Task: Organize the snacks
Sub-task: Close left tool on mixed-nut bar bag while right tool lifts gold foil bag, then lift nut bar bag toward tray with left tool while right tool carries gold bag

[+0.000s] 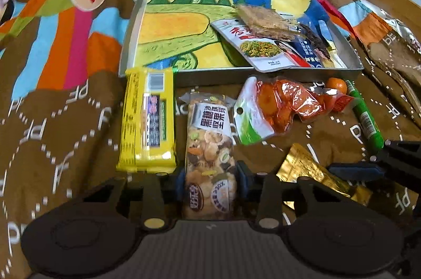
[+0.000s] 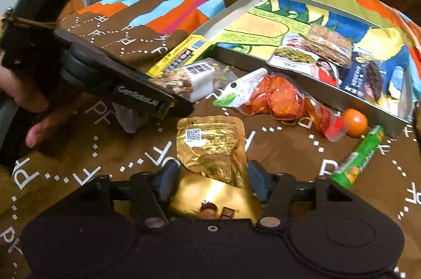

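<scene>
Nearest, the left tongs clamp the near end of the mixed-nut packet, blue pads pressing both sides. The right tongs grip the gold pouch on the patterned cloth (bare cloth lies to their right). Farther off, the orange snack bag lies just short of the tray, whose left half is open.

I see the tray lying far on the bedspread, three packets stacked in its right end. Near of it, left to right: boxed bar, nut pouch, jelly bag, mandarin, candy roll.
</scene>
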The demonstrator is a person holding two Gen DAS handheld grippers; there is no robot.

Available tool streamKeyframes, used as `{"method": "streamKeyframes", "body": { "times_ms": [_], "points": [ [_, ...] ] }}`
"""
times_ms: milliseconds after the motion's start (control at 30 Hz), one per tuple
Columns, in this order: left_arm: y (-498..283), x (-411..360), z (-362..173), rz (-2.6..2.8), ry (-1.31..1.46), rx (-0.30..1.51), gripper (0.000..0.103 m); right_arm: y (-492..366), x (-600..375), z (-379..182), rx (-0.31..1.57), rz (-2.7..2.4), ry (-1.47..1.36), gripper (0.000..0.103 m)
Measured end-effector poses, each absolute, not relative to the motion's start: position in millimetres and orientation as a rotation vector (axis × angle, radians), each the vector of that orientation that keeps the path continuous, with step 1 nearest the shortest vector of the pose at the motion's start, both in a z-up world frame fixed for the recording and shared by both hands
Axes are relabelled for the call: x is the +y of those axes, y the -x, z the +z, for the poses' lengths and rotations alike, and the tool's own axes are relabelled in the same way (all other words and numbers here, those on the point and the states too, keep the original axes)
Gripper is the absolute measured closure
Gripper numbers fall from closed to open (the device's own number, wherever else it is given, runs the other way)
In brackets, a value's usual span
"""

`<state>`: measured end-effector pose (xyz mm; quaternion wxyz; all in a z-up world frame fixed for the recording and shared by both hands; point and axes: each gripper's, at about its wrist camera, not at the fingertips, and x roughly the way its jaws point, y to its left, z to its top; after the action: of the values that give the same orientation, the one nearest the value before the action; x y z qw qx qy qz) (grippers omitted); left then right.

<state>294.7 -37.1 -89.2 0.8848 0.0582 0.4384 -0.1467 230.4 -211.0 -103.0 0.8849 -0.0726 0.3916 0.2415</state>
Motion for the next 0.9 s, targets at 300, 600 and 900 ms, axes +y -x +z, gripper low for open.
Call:
{"method": "streamKeyframes", "body": {
  "times_ms": [300, 600, 900],
  "points": [
    [-259, -36, -75, -0.292, -0.074, 0.969, 0.063, -207, -210, -90, 0.816, 0.433, 0.166, 0.050],
    [-201, -27, -73, -0.346, -0.015, 0.992, 0.064, -143, -215, -67, 0.653, 0.301, 0.189, 0.050],
    [-175, -30, -69, -0.313, 0.080, 1.004, 0.064, -115, -232, -45, 0.501, 0.171, 0.149, 0.050]
  ]
}}
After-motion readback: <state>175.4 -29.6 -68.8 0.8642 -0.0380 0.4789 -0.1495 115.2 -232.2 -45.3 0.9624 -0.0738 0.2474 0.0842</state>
